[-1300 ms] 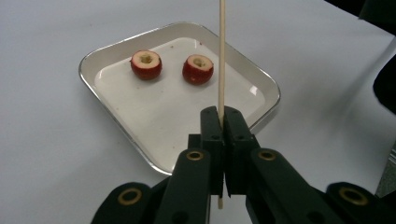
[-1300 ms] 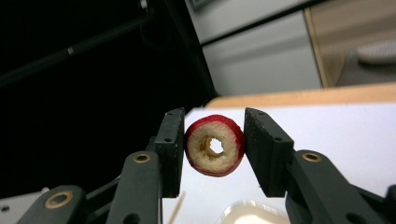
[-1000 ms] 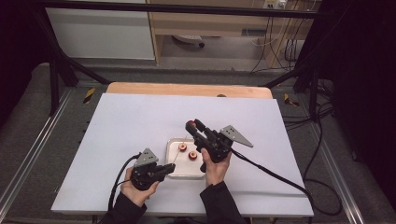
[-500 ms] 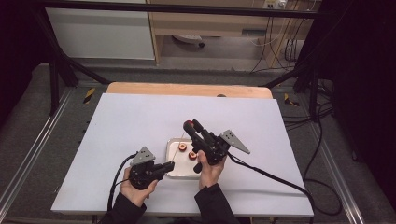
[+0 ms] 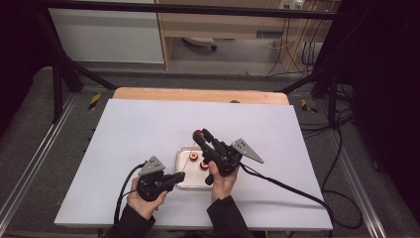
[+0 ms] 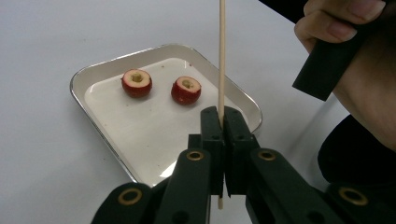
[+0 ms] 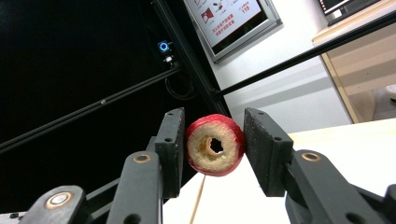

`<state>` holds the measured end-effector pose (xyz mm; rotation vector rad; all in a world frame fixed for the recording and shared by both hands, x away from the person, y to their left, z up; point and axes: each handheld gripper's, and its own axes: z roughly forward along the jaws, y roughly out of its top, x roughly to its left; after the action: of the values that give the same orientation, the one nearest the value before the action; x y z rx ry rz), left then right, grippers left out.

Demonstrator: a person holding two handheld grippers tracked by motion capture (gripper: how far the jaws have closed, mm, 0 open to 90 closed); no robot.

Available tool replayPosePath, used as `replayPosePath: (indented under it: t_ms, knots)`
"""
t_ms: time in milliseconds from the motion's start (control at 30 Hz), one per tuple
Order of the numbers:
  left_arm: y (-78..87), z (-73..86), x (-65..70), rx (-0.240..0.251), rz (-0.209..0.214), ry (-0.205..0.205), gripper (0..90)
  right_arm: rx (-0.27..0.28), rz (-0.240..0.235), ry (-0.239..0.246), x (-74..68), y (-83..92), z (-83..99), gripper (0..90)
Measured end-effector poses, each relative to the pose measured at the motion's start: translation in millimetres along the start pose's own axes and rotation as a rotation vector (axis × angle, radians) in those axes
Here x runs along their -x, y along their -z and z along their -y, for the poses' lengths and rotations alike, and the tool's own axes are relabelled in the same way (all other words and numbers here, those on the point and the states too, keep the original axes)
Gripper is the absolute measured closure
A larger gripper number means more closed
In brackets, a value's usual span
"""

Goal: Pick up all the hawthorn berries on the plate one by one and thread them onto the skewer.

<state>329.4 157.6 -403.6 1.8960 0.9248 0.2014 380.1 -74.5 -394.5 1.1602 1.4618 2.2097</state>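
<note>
The left gripper [image 6: 220, 140] pinches a skewer [image 6: 222, 56] upright. At its one o'clock, the right gripper [image 7: 212, 147] clamps a cored red fruit [image 7: 215, 144] above the tray [image 5: 184, 152].

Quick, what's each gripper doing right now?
Left gripper: shut on the wooden skewer.
Right gripper: shut on a cored red fruit piece.

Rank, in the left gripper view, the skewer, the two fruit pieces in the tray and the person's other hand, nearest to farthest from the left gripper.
1. Skewer, clamped between its jaws.
2. Hand, upper right.
3. Right fruit piece, mid-tray.
4. Left fruit piece, slightly beyond; nearly level with the other piece.
</note>
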Motion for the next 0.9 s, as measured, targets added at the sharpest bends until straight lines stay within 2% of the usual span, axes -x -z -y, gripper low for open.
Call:
replayPosePath:
  t_ms: [600, 800, 900]
  knots:
    - [0.9, -0.3, -1.0, 0.002, -0.005, -0.001, 88.2, -0.015, -0.007, 0.001, 0.4, 0.0, 0.3, 60.0]
    - [1.2, -0.7, -1.4, 0.0, -0.004, 0.005, 88.2, -0.036, -0.015, 0.0, 0.5, 0.1, 1.8, 60.1]
    - [1.3, -1.1, -1.2, -0.002, -0.004, 0.016, 88.2, -0.052, -0.024, 0.016, 0.6, 0.4, 4.5, 60.1]
